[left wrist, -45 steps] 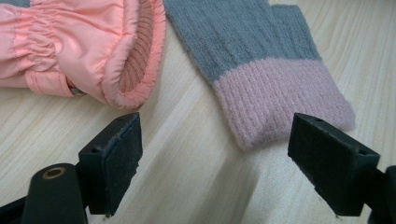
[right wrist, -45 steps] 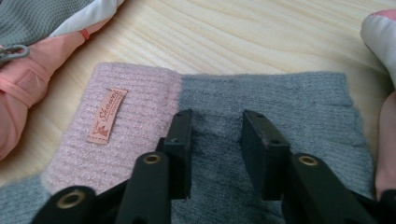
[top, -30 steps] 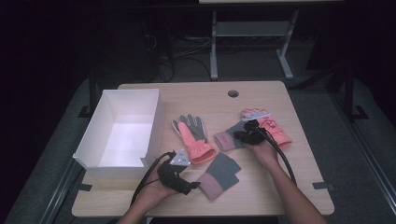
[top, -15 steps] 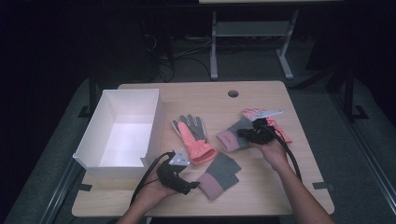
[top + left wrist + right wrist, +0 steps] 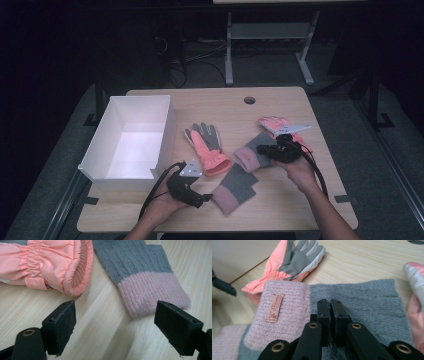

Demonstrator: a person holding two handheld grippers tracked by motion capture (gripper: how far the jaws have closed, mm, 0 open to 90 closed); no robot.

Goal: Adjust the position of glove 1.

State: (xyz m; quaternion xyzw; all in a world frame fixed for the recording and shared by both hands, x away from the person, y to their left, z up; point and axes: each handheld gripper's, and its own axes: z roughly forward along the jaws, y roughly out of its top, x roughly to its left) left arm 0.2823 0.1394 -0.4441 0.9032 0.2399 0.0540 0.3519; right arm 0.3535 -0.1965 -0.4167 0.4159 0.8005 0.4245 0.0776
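while left tongs (image 5: 117,322) gape before cuff, right tongs (image 5: 330,315) pinch knit glove (image 5: 352,302).

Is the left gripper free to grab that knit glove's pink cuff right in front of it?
Probably yes: the left gripper is open, and the pink cuff lies flat just ahead with bare table between.

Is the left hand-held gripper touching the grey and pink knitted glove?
Apart. In the left gripper view, the left hand-held gripper has open jaws with bare table showing between them and the knitted glove.
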